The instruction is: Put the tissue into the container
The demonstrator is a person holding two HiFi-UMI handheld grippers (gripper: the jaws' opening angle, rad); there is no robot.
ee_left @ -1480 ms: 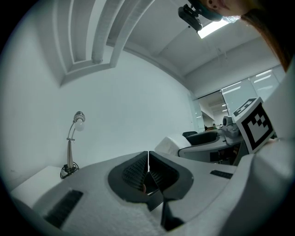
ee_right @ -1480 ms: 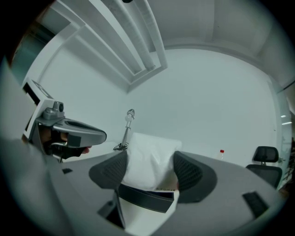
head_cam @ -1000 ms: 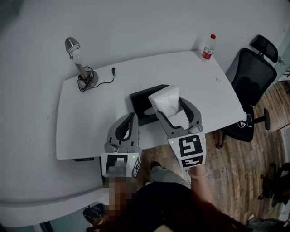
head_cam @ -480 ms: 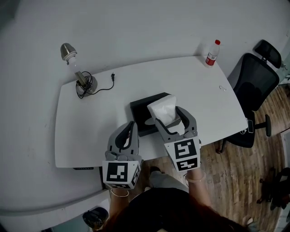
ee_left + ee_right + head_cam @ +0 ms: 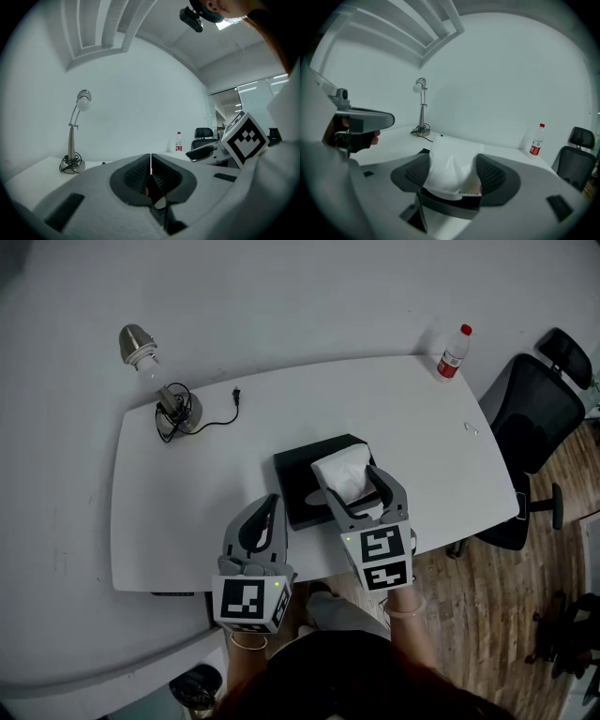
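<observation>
A white pack of tissue (image 5: 343,474) (image 5: 452,168) sits between the jaws of my right gripper (image 5: 350,487) (image 5: 453,174), which is shut on it. It hangs just above the black rectangular container (image 5: 302,474) near the table's front edge. Most of the container is hidden in the right gripper view; only a dark edge (image 5: 423,151) shows left of the tissue. My left gripper (image 5: 271,509) (image 5: 151,174) is shut with nothing in it, to the left of the container and over the table's front edge.
The white table (image 5: 187,493) carries a desk lamp (image 5: 155,381) (image 5: 75,140) (image 5: 421,108) with a loose cord at the back left and a red-labelled bottle (image 5: 453,352) (image 5: 536,139) at the back right. A black office chair (image 5: 534,418) stands to the right.
My right gripper has carried the tissue slightly down and nearer, so it now lies lower over the container. The left gripper has hardly moved.
</observation>
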